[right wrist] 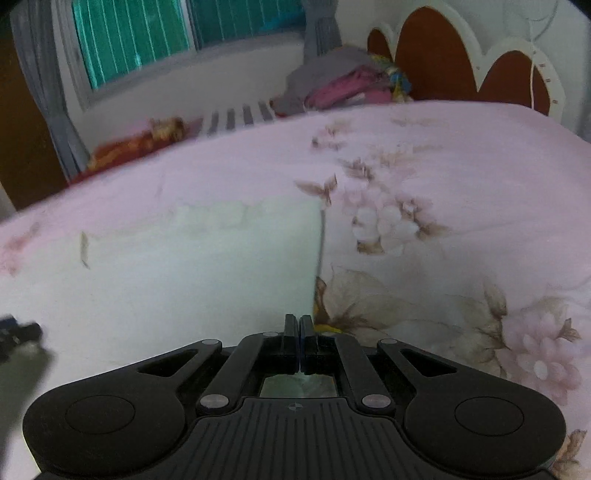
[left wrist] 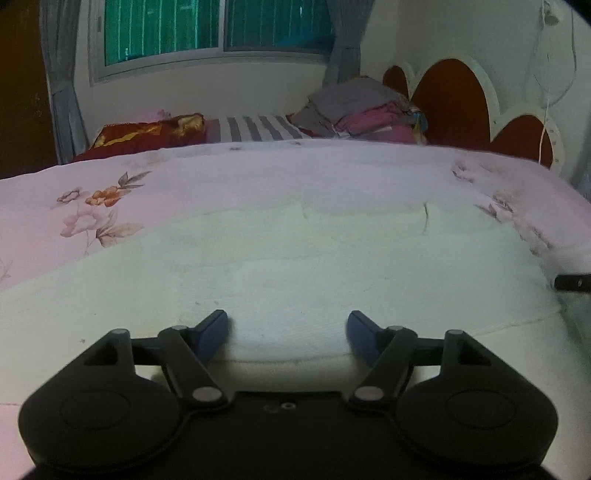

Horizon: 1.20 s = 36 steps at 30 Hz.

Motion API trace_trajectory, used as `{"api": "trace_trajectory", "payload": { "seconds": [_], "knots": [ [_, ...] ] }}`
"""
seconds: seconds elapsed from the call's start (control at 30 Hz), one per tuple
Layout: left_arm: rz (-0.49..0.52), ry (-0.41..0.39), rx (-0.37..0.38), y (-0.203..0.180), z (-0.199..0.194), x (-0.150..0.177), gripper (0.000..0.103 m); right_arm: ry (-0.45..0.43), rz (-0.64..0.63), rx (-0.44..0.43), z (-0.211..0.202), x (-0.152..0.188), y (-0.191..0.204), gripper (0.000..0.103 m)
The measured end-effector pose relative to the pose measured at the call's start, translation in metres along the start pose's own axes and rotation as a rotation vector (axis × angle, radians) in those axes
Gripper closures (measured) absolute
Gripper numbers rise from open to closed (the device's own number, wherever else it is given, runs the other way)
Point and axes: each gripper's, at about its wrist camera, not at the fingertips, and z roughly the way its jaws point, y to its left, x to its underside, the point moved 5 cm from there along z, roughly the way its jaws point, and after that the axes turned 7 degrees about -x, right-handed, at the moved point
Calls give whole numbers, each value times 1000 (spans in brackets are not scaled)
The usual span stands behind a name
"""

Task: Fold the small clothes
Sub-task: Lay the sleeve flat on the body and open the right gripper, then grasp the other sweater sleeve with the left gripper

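A pale white-green garment (left wrist: 295, 254) lies spread flat on the pink floral bedsheet (left wrist: 92, 206). My left gripper (left wrist: 287, 334) is open, low over the garment's near edge, with its blue-padded fingers either side of the fabric. In the right wrist view the same garment (right wrist: 207, 258) lies to the left, its right edge running up the middle. My right gripper (right wrist: 299, 325) has its jaws pressed together at the garment's near right corner; whether cloth is pinched between them is hidden. The right gripper's tip (left wrist: 572, 282) shows at the left view's right edge.
A pile of grey and pink clothes (left wrist: 354, 110) and a striped pillow (left wrist: 258, 127) sit at the far side of the bed, next to a red cushion (left wrist: 147, 134). A red-and-white headboard (left wrist: 461, 99) stands at the right, a curtained window (left wrist: 207, 29) behind.
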Motion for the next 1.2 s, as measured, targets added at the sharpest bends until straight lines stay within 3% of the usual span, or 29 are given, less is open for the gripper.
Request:
{"api": "trace_trajectory", "payload": {
  "seconds": [0.17,0.23,0.27,0.33,0.4,0.43,0.47,0.5,0.53,0.6,0.67,0.73,0.8,0.9,1.0,1.07,1.1,1.17,1.2],
  "knots": [
    [-38,16,17,9,-3,1,29,43,19,14,10,9,-3,101],
    [-62,2,5,20,-12,5,20,14,31,-3,-2,4,3,101],
    [-76,-2,-20,29,-17,7,9,-3,30,-13,-6,3,5,101],
    [-111,-24,-90,52,-29,14,1,-24,26,11,-13,4,11,100],
    [-149,-22,-143,82,-41,24,1,-36,27,26,-19,7,15,99],
    [-177,-23,-168,99,-48,29,2,-40,36,22,-21,8,17,83],
    [-215,-23,-195,119,-55,35,5,-43,43,19,-23,10,19,65],
    [-266,-21,-222,142,-61,42,11,-56,44,20,-25,11,21,31],
    [-329,-19,-251,167,-68,50,16,-88,31,24,-29,11,25,27],
    [-471,-12,-298,215,-80,65,29,-87,2,-5,-29,11,35,27],
    [-637,-13,-330,261,-93,82,30,-81,-10,-26,-27,11,44,28],
    [-787,-35,-350,300,-104,98,31,-77,-14,-33,-24,11,52,38],
    [-902,-66,-348,331,-110,111,40,-59,-9,-37,-17,12,60,38],
    [-1033,-117,-309,360,-110,119,48,-45,-19,-40,-11,14,71,38],
    [-1190,-186,-273,380,-105,126,49,-36,-38,-34,-9,17,82,38],
    [-1236,-211,-273,388,-100,125,55,-33,-48,-33,-9,18,87,38],
    [-1256,-219,-269,391,-96,125,66,-32,-54,-33,-9,18,88,38],
    [-1306,-249,-207,396,-94,124,100,-31,-67,-31,-8,17,91,38],
    [-1312,-316,-191,394,-100,122,100,-31,-72,-29,-8,16,90,38]
  ]
}}
